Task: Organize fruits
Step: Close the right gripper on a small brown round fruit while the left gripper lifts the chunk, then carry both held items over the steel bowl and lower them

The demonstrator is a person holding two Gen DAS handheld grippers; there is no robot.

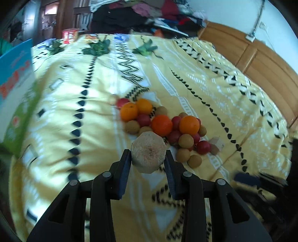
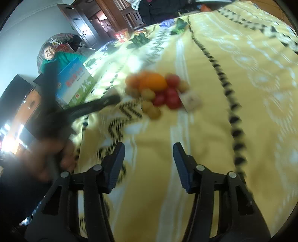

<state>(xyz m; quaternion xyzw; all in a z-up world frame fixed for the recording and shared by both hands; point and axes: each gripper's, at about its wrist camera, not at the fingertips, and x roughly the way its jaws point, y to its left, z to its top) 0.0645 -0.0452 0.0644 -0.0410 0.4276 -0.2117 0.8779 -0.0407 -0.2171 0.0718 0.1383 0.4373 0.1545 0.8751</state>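
Observation:
A pile of fruit lies on the yellow patterned bedspread (image 1: pixel 204 83): oranges (image 1: pixel 161 125), small red fruits (image 1: pixel 203 147) and tan round fruits (image 1: pixel 186 141). My left gripper (image 1: pixel 148 151) is shut on a beige faceted chunk (image 1: pixel 148 158), held just in front of the pile. A second beige chunk (image 1: pixel 217 145) lies at the pile's right edge. In the right wrist view the pile (image 2: pixel 156 82) is blurred and well ahead of my right gripper (image 2: pixel 149 145), which stands open with only bedspread between its fingers. The left gripper's blurred black arm (image 2: pixel 100 104) reaches in from the left there.
A blue and green box (image 1: pixel 14 74) stands at the bed's left edge. Green leaves (image 1: pixel 98 48) and a red can (image 1: pixel 69 35) lie at the far end, below a heap of clothes (image 1: pixel 149 14). A wooden headboard (image 1: pixel 260 61) runs along the right. A person (image 2: pixel 55 59) sits beyond the box.

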